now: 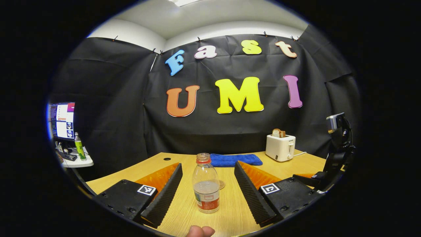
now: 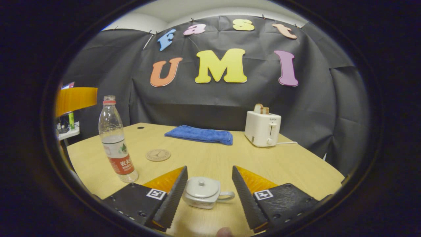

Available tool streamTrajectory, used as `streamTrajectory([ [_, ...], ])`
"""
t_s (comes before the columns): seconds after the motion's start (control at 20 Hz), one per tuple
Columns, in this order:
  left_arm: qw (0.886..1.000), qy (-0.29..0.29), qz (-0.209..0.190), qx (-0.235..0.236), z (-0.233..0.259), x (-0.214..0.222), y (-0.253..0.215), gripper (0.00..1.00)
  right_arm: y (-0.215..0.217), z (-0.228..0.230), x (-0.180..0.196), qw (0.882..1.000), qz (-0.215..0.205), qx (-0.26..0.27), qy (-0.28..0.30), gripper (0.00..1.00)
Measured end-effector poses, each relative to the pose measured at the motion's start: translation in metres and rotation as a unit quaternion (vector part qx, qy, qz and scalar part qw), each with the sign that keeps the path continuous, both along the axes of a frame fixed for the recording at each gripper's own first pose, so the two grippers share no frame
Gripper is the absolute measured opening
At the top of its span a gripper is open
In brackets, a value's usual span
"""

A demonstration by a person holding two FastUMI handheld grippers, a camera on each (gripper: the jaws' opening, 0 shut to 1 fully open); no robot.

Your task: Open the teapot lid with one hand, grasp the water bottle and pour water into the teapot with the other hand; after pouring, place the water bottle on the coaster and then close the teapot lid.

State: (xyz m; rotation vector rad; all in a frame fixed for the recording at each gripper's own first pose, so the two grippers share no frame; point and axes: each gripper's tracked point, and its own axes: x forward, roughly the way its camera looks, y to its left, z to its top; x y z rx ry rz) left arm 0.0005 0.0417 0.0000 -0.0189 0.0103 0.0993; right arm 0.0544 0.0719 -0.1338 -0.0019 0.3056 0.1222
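left gripper (image 1: 208, 184): we have it wide apart, water bottle (image 1: 206, 184) standing upright between the fingers, neither finger touching it. Lined up for a side grasp on the body, so we judge this hand is the pourer.
right gripper (image 2: 208, 187): also spread apart, straddling the teapot (image 2: 204, 192), no contact. It sits low and near, aimed at the lid (image 2: 202, 186), so we read it as the lid hand.
teapot: near edge of the table (image 2: 296, 164), lid on, handle pointing right. Nothing poured yet.
water bottle: left of the teapot in the right gripper view, cap off as far as we can tell, partly filled. An open neck means no unscrewing step.
coaster (image 2: 158, 154): just beyond the bottle, bare. Close by, so the drop-off is short.
clutter: blue towel (image 2: 199, 134) and toaster (image 2: 262, 128) at the far side, well apart from the work.
stage: our guess is pre-grasp on both; lid first, then the bottle.
risk: the bottle is tall and light, so a one-sided touch could tip it.
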Motion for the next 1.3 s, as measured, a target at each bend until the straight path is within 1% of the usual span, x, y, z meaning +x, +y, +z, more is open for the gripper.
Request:
streamTrajectory([
  [0.05,1.000,0.000,0.000,-0.002,0.000,0.000,-0.001,0.99,0.003,-0.005,0.001,1.000,0.003,-0.003,0.005,0.74],
  [0.1,1.000,0.001,0.001,-0.002,-0.001,0.000,0.002,0.99,0.004,-0.006,0.002,1.000,0.007,-0.008,0.009,0.68],
  [0.15,1.000,0.001,0.002,-0.002,-0.002,0.000,0.004,0.99,0.006,-0.007,0.002,1.000,0.010,-0.011,0.010,0.60],
  [0.2,1.000,0.003,0.003,-0.002,-0.002,0.001,0.003,0.99,0.008,-0.004,0.002,1.000,0.013,-0.013,0.009,0.55],
  [0.3,1.000,0.005,0.003,-0.003,-0.004,0.001,0.005,0.99,0.007,-0.005,0.003,1.000,0.014,-0.023,0.010,0.36],
  [0.4,1.000,0.005,0.002,-0.005,-0.003,0.000,0.004,0.99,0.009,-0.008,0.004,0.999,0.020,-0.025,0.017,0.22],
  [0.5,1.000,0.007,0.002,-0.006,-0.003,0.001,0.005,0.99,0.012,-0.006,0.000,0.999,0.032,-0.025,0.021,0.18],
  [0.6,1.000,0.011,0.000,-0.007,-0.007,-0.001,0.005,0.99,0.012,-0.011,0.005,0.999,0.031,-0.033,0.021,0.04],
  [0.75,0.999,0.039,-0.026,-0.016,-0.027,-0.009,0.002,0.99,0.011,-0.009,0.003,0.999,0.037,-0.032,0.020,0.04],
  [0.8,0.998,0.049,-0.035,-0.018,-0.035,-0.012,0.003,0.99,0.010,-0.006,0.004,0.999,0.039,-0.028,0.022,0.02],
  [0.85,0.997,0.060,-0.041,-0.024,-0.044,-0.013,0.005,0.99,0.011,-0.009,0.005,0.999,0.041,-0.028,0.021,0.00],
  [1.0,0.993,0.096,-0.054,-0.045,-0.071,-0.017,0.006,0.99,0.012,-0.006,0.004,0.999,0.045,-0.025,0.015,0.00],
  [1.1,0.990,0.108,-0.065,-0.058,-0.082,-0.015,0.002,1.00,0.014,-0.006,0.004,0.998,0.051,-0.022,0.014,0.00],
  [1.3,0.987,0.134,-0.063,-0.057,-0.108,-0.001,-0.001,0.99,0.013,0.005,0.004,0.998,0.058,-0.018,0.005,0.00],
])
